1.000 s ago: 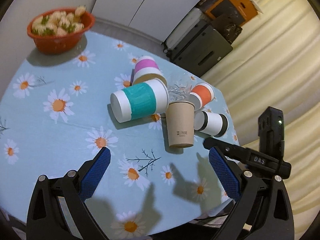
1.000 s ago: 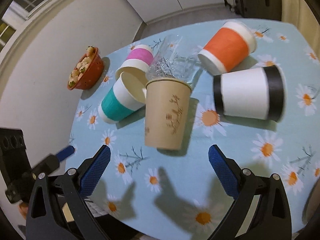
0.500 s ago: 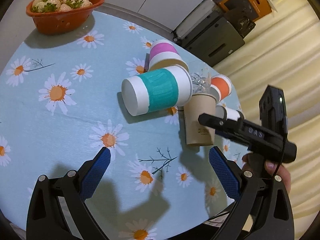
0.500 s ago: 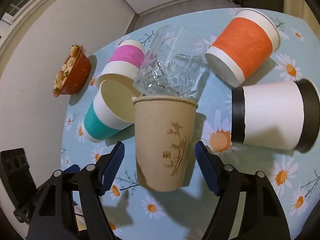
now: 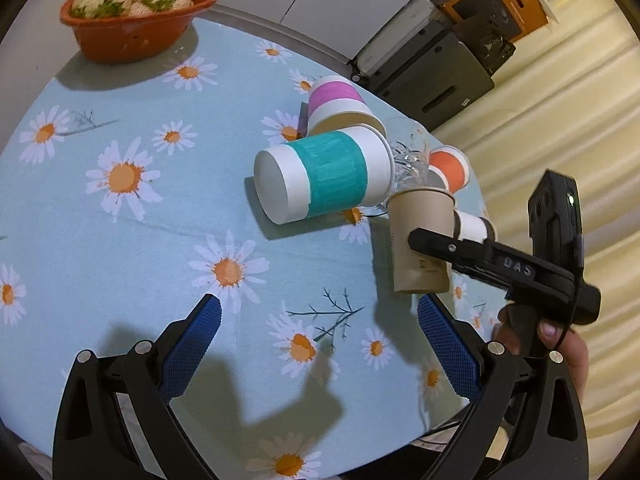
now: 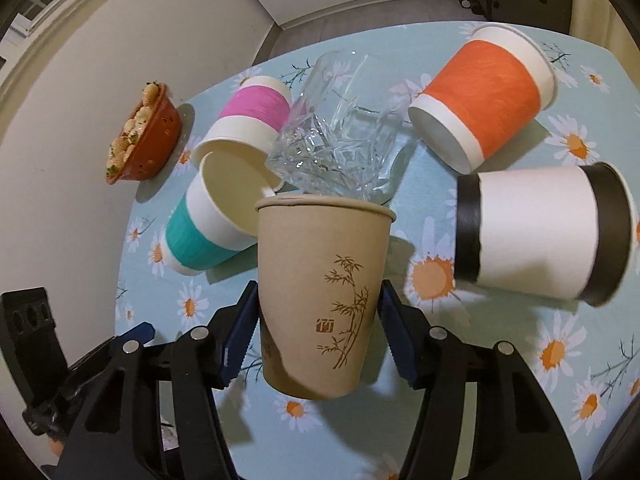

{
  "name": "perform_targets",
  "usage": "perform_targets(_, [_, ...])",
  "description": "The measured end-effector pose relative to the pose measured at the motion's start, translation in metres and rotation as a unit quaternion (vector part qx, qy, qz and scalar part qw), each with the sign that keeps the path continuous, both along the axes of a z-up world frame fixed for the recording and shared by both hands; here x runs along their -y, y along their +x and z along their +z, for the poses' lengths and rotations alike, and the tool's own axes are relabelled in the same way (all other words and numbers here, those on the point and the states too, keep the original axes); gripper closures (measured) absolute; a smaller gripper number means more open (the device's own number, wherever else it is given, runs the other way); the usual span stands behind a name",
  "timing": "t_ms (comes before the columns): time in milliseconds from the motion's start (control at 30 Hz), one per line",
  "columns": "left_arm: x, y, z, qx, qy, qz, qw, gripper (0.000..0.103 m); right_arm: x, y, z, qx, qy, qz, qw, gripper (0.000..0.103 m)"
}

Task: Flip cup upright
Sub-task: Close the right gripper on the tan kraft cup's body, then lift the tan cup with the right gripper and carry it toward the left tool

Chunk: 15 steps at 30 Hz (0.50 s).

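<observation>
Left wrist view. The left gripper (image 5: 318, 326) hangs over bare cloth at the near side of the desk (image 5: 120, 240), fingers spread wide with nothing between them. Compared with a second ago, the right gripper (image 5: 430, 242) has moved in from the desk edge and now reaches across the brown cup (image 5: 418, 240), which lies on its side with its mouth toward the teal cup (image 5: 324, 180) and the glass (image 5: 408, 160). The pink cup (image 5: 336, 100) and orange cup (image 5: 450, 168) lie behind; the bowl of strawberries (image 5: 140, 20) stands well apart at the far left.

Right wrist view. Half a second ago the fingers (image 6: 240, 336) flanked the brown cup (image 6: 320, 296) with gaps on both sides; now both pads press its lower wall near the base. The right gripper (image 6: 318, 332) is pinching the cup. The cup's base appears slightly clear of the cloth, though that is not certain. Its rim sits just in front of the glass (image 6: 340, 140); whether they touch, I cannot tell. The black-and-white cup (image 6: 540, 240) lies beside it to the right.

Judgement: grasp made, flip not yet begun. The next move calls for rotating the mouth upward; the nearby glass and teal cup (image 6: 208, 236) could get knocked.
</observation>
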<state>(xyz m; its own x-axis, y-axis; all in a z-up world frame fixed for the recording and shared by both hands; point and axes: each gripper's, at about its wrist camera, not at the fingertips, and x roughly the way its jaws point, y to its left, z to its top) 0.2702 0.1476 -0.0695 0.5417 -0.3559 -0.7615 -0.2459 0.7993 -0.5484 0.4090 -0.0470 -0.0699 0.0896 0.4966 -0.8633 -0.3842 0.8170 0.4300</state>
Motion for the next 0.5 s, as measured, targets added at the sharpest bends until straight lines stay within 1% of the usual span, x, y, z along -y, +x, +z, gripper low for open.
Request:
perform_targets(67, [-0.002,-0.002,-0.001,0.001,-0.012,0.005,0.9999,0.007,0.006,-0.007,0.007,-0.001,0.011,-0.001,1.0,0.043])
perform_targets(133, [-0.003,-0.003,-0.002,-0.003,-0.014,0.007,0.9999,0.007,0.013,-0.015,0.012,-0.001,0.02,-0.001,1.0,0.043])
perform_targets(300, [0.005,-0.009,0.003,0.004,0.001,-0.004,1.0,0.007,0.033,-0.044,0.024,0.002,0.032,0.003,0.999,0.043])
perform_targets(500, [0.014,-0.015,0.006,0.007,0.01,-0.005,0.9999,0.007,0.044,-0.075,0.022,-0.006,0.034,0.016,0.999,0.043])
